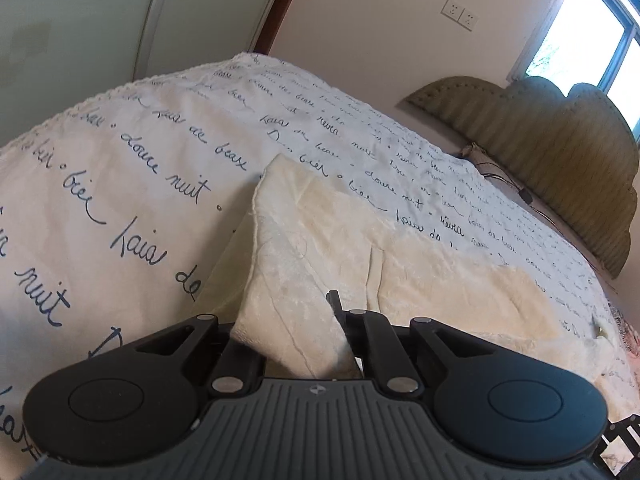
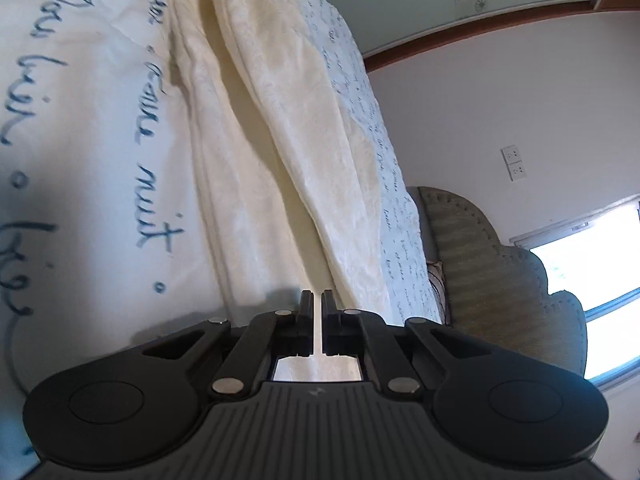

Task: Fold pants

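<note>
Cream pants (image 1: 360, 248) lie stretched along a bed covered by a white sheet with blue script (image 1: 120, 184). My left gripper (image 1: 292, 344) is shut on one end of the pants; the cloth drapes over the left finger and hides it, and the right finger (image 1: 336, 304) shows beside the fold. In the right wrist view the pants (image 2: 272, 128) run away from my right gripper (image 2: 318, 300). Its jaws stand almost together with a thin gap, low over the other end of the pants. Whether cloth is pinched between them does not show.
A green padded headboard (image 1: 560, 152) stands at the far right end of the bed, also in the right wrist view (image 2: 480, 264). A black cable (image 1: 516, 188) lies near it. Wall sockets (image 1: 460, 14), a window (image 1: 592, 40) and a wardrobe door (image 1: 80, 20) lie beyond.
</note>
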Tool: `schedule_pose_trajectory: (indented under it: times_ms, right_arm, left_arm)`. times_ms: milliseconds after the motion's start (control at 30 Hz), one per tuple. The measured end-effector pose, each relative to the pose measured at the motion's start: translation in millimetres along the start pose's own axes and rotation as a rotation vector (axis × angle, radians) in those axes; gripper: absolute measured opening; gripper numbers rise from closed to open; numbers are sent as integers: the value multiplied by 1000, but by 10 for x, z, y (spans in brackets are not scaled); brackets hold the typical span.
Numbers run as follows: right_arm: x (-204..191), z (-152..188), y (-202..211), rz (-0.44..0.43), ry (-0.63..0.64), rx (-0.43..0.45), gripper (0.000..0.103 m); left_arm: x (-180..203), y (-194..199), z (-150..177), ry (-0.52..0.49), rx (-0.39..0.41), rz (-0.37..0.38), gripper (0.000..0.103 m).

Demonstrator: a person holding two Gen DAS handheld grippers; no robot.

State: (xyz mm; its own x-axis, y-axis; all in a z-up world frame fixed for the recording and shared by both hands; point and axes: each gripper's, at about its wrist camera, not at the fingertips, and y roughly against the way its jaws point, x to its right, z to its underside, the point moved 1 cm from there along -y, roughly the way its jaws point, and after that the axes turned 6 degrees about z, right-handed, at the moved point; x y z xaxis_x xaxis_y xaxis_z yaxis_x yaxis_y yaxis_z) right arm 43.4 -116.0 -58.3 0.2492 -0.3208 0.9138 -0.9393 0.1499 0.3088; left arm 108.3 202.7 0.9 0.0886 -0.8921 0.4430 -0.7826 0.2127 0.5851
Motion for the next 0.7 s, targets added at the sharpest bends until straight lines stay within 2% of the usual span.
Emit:
schedule_pose_trajectory:
  times_ms: [67,100,133,167,200,267,367,400,433,467,500,633,667,700]
  right_arm:
    - [-40,88,-116,59,49,5,23]
    - [-50,123,-223,95,69,2,59]
    - [-50,150,-282,149,73,19,80]
    - [-15,152,-325,174,64,47,82]
    - [36,141,-375,158,47,51,82]
    - [141,122,-497,107,-14,33,82]
    - [176,141,-581,81,-40,81,81]
    - [190,137,-577,77,-31,100,76]
    - [221,137,-609,74,-16,111,35]
    - [203,127,-620,94,6,97,9]
    - [178,116,-619,121,27,96,3]
    - [215,171,-439,58,-41,72,2]
    - [237,185,-354,40,-43,56,2]
    - [255,197,-256,36,-39,48,2]
  left_arm:
    - [-19,1,-20,24,-1,7,12]
    - [-33,-2,-32,39,-8,10,12]
    - [-32,-9,-41,48,-13,10,14]
    - [-31,-10,-36,52,-15,8,19]
    - [-27,-13,-26,54,-15,2,22]
    - [-12,-22,-7,54,-16,-7,21]
    - [33,-34,14,45,-9,-27,21]
    - [45,-35,14,45,-10,-30,21]
    - [55,-30,13,45,-8,-32,21]
    - [64,-25,12,42,-8,-32,21]
    - [68,-17,11,41,-6,-34,21]
    - [43,47,-16,46,6,-30,22]
    - [26,68,-29,47,7,-28,17]
    - [8,89,-40,49,5,-19,17]
